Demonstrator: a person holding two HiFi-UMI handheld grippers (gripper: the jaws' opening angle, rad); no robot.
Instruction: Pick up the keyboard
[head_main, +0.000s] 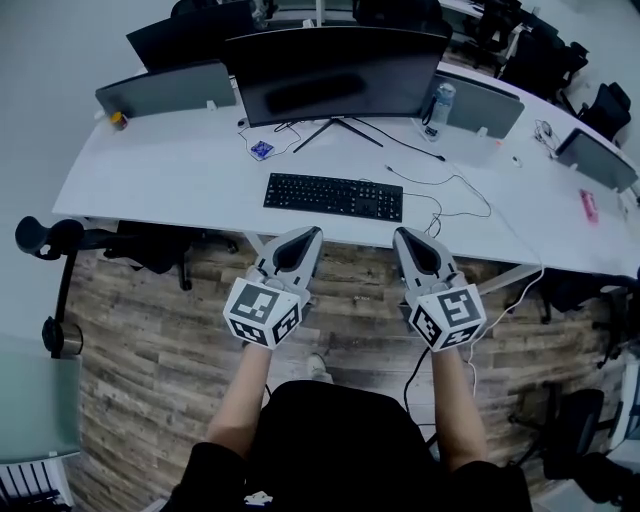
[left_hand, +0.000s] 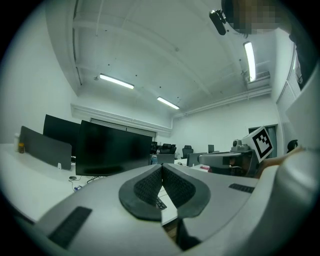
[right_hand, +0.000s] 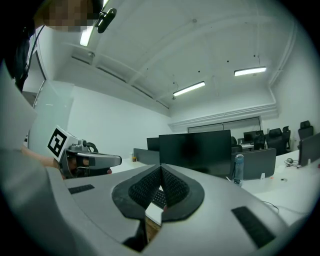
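Keyboard (head_main: 333, 196) lies on the worktop (head_main: 170, 170) before you; fingers (left_hand: 147, 189) of your left gripper (head_main: 310, 233) and right gripper (head_main: 402, 235) are fully closed, empty

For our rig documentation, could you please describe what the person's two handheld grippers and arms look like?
Both the left gripper and right gripper have light grey, tapering plastic shells. Each carries a white cube with black square markers at its rear. The gripping pads are dark and dimpled. A thin black cable hangs below the right one. The person wears a black top, forearms bare.
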